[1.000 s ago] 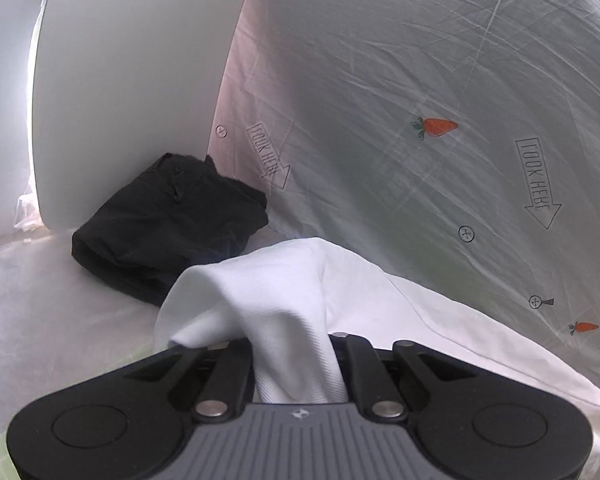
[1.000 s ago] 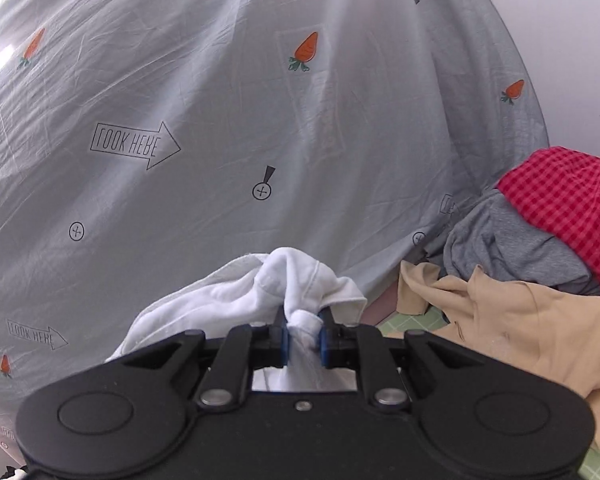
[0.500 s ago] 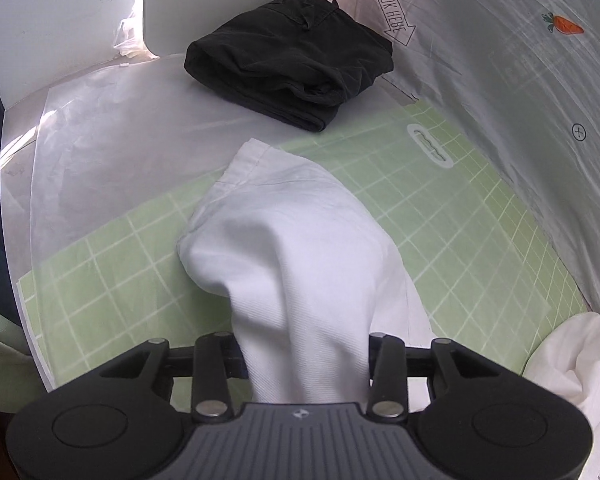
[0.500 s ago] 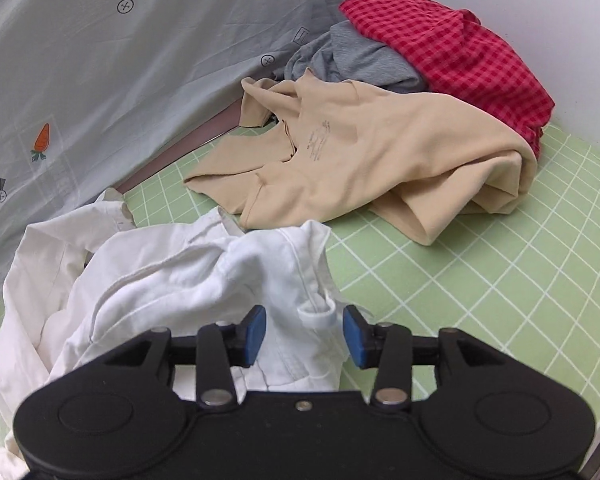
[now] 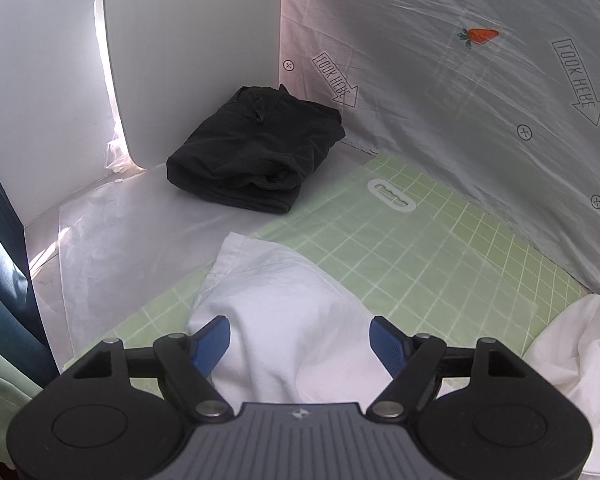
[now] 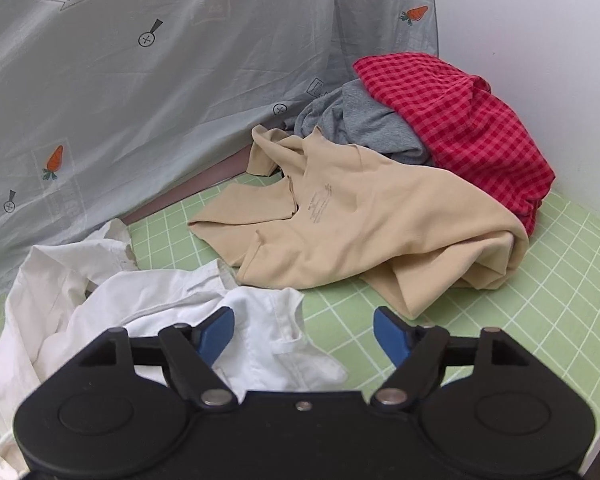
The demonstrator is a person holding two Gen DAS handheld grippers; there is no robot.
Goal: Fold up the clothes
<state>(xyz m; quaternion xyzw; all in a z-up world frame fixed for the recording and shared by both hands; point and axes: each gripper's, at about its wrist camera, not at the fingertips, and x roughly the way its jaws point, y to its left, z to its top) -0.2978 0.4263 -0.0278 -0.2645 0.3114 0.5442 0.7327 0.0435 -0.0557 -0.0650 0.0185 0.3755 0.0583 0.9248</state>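
We count five garments: one white shirt (image 6: 148, 304), one beige top (image 6: 352, 232), one grey piece (image 6: 360, 124), one red checked piece (image 6: 460, 120) and one folded black garment (image 5: 256, 152). We see one green grid mat (image 5: 420, 252) and two grippers.

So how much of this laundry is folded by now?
One piece looks done: the black garment sits folded by the back wall. In hand is the white shirt, lying crumpled on the green mat, with both the left gripper and right gripper open. Left: the beige top, grey garment and red checked garment.
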